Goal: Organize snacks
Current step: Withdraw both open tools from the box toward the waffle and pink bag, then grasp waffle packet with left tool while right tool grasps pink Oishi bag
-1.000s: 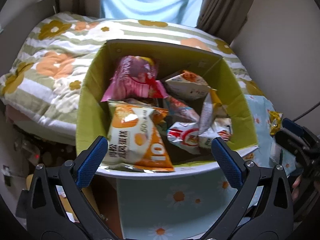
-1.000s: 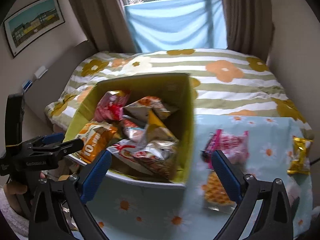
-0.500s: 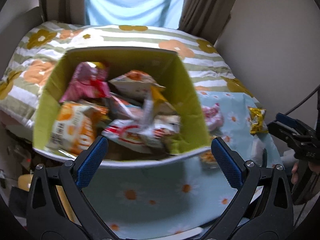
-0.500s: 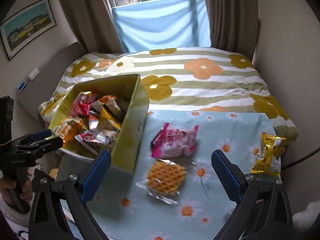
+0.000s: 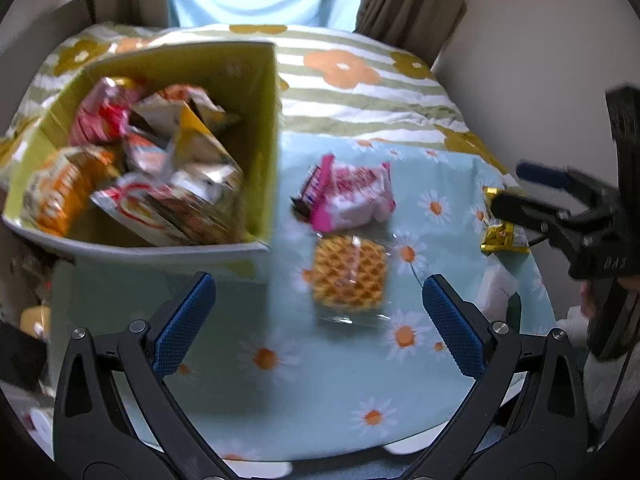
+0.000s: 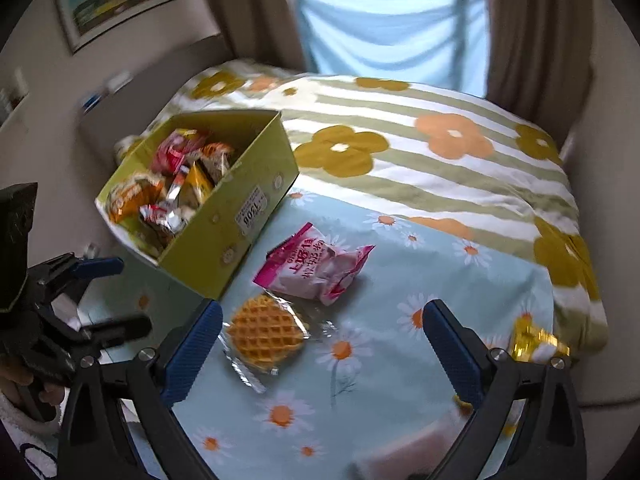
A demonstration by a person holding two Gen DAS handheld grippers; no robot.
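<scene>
- The left gripper is held above the table, jaws spread wide, nothing pinched between them.
- The right gripper hovers likewise, jaws spread and empty, over the daisy-print cloth.
- A yellow box sits at the table's left corner, already heaped with snack packets.
- Three snacks are seen lying loose outside the box: a pink packet just beside the box wall, a wrapped waffle touching the pink packet's near edge, and a gold packet well apart at the right edge.
- In the left wrist view the waffle sits almost centred between the blue pads, slightly ahead of them.
- The step in hand is judged to be the approach to a loose snack; most of the sorting looks done.
- Next, a descent over the waffle or pink packet would be called for, jaws closed on the wrapper, then a lift across into the box.
- Care would be needed with the slippery, crinkly wrapper, which may slide out of a shallow pinch.
</scene>
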